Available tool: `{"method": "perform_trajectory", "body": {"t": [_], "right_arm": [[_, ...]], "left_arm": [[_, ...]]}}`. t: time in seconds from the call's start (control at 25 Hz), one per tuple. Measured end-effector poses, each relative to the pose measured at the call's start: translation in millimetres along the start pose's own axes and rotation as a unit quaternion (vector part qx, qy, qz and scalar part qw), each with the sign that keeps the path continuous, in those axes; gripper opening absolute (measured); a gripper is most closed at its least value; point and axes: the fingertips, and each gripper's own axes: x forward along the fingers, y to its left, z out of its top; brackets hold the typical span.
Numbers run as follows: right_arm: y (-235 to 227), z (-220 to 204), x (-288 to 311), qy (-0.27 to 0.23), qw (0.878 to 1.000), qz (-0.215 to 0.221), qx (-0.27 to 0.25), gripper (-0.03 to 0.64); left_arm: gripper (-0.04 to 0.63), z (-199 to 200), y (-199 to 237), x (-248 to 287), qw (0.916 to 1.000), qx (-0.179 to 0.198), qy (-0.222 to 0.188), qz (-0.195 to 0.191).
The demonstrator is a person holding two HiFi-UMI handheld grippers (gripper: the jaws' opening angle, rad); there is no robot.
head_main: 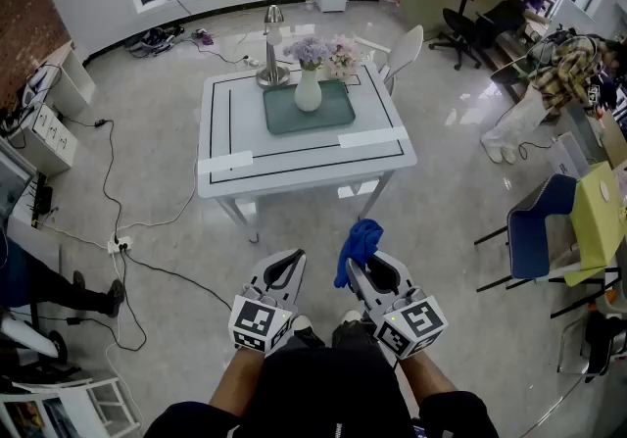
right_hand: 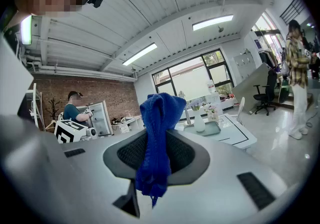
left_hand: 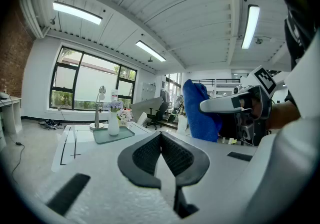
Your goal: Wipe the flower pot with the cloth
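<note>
The flower pot (head_main: 309,91) is a white vase of pale flowers on a green tray (head_main: 338,110), at the back of a white table (head_main: 294,157) some way ahead of me. It also shows small and far off as the vase (left_hand: 113,125) in the left gripper view and the vase (right_hand: 199,122) in the right gripper view. My right gripper (head_main: 351,265) is shut on a blue cloth (head_main: 361,243), which hangs over its jaws as the cloth (right_hand: 159,143). My left gripper (head_main: 294,256) is shut and empty, close beside the right one. Both are held low, short of the table.
A silver desk lamp (head_main: 273,44) stands on the table behind the vase. A white chair (head_main: 404,52) is at the table's far right, a blue chair (head_main: 544,230) to my right. Cables and a power strip (head_main: 118,245) lie on the floor at left. People stand at both sides.
</note>
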Motion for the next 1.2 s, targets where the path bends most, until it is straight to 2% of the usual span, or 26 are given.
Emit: {"method": "perform_trajectory", "body": {"t": [0.44, 0.8, 1.2], "right_arm": [[16.8, -2.2, 9.4, -0.009, 1.0, 0.007, 0.001, 0.104], [32.6, -10.0, 26.1, 0.004, 1.0, 0.026, 0.01, 0.104], [6.3, -21.5, 48.7, 0.016, 0.999, 0.028, 0.031, 0.104]], "left_arm": [[0.008, -6.3, 17.4, -21.0, 0.9999, -0.003, 0.004, 0.01], [0.008, -15.8, 37.3, -32.4, 0.9996, -0.014, 0.014, 0.02], [0.008, -23.5, 50.6, -3.4, 0.9994, -0.014, 0.03, 0.013]]}}
